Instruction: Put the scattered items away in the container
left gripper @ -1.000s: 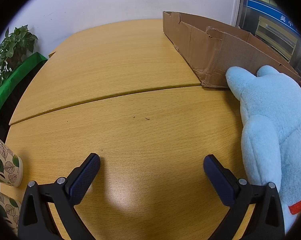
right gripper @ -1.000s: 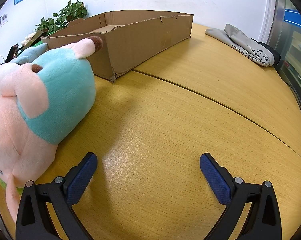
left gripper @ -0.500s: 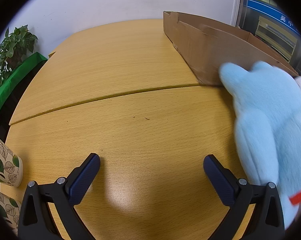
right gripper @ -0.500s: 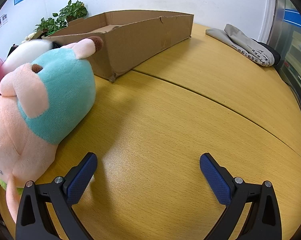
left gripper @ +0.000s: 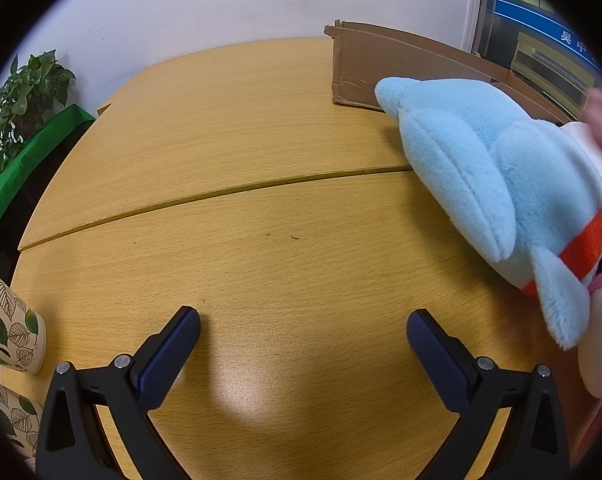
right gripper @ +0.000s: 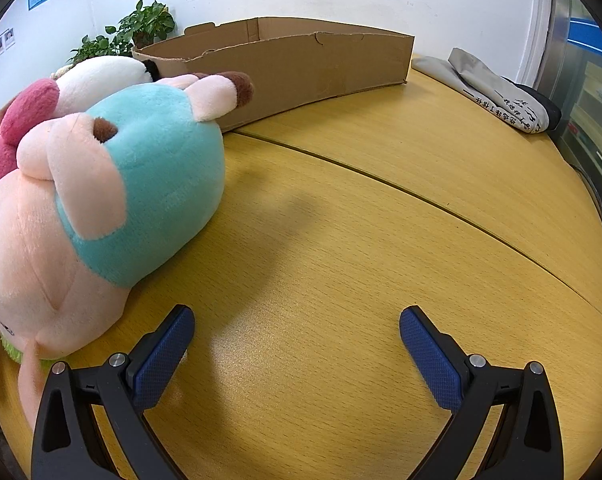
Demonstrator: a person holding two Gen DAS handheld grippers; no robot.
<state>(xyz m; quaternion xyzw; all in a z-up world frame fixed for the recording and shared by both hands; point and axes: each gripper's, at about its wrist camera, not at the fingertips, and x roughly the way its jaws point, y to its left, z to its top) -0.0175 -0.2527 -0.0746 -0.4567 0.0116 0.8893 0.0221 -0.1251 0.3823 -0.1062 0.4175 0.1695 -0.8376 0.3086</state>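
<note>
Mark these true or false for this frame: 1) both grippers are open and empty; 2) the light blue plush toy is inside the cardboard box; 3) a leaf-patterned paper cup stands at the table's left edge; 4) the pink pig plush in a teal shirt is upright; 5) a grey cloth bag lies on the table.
1) True: the left gripper and right gripper have jaws spread, nothing between.
2) False: the light blue plush toy is outside the brown cardboard box.
3) True: the leaf-patterned paper cup.
4) False: the pink pig plush in a teal shirt lies on its side.
5) True: the grey cloth bag.
</note>
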